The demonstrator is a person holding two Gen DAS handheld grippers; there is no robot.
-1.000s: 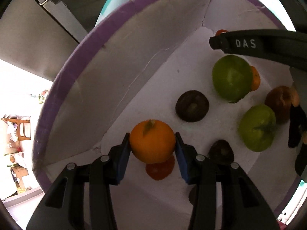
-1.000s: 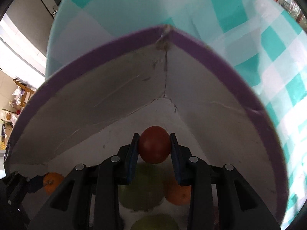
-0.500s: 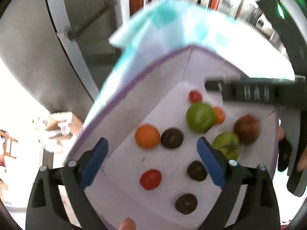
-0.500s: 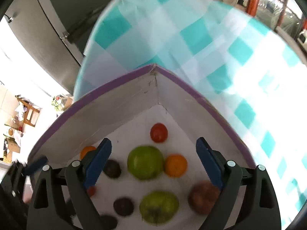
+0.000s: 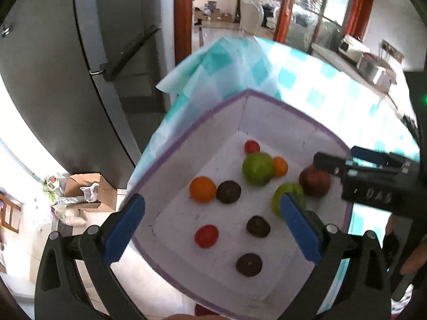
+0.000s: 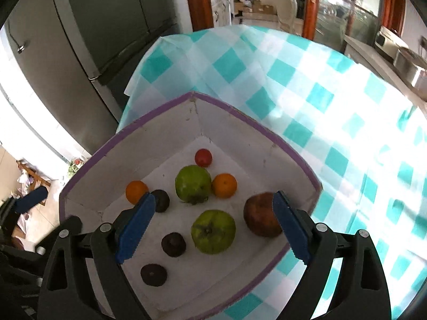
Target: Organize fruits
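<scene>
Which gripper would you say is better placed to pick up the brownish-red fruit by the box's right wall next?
Probably the right gripper: it is open, and the brownish-red fruit lies right beside its right finger. The left gripper, also open, hangs over the box's other side.

Ahead of my left hand-held gripper I see a grey fridge on the left and a doorway into a bright room beyond. A cardboard box sits on the pale floor lower left. Glass doors with red-brown frames stand far right.
</scene>
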